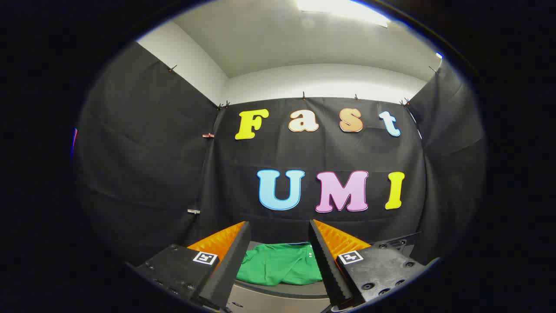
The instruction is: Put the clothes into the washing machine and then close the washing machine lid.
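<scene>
A green garment (280,264) lies crumpled on a dark surface, seen in the gap between my two fingers and lower down beyond them. My gripper (280,230) is open, its fingers spread wide, with nothing pressed between them. Below the garment runs a curved pale grey edge (278,299), which may be part of the washing machine; I cannot tell for sure.
Black cloth walls (143,165) close the booth at the back and on both sides. A dark piece of equipment (397,242) sticks out beyond the right finger. White ceiling and a lamp are overhead.
</scene>
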Demonstrator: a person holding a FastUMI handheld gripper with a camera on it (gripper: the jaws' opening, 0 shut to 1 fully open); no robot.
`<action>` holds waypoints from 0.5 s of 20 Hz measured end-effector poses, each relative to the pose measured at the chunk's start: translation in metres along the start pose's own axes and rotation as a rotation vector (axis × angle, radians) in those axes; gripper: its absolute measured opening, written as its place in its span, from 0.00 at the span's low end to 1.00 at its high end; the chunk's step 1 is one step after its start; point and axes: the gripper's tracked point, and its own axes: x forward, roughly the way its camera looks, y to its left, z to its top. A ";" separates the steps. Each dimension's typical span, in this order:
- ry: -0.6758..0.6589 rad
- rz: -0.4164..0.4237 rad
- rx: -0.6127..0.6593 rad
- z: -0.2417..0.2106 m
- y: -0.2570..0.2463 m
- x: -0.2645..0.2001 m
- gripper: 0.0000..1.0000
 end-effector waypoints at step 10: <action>0.019 0.002 -0.007 -0.008 0.010 0.009 0.85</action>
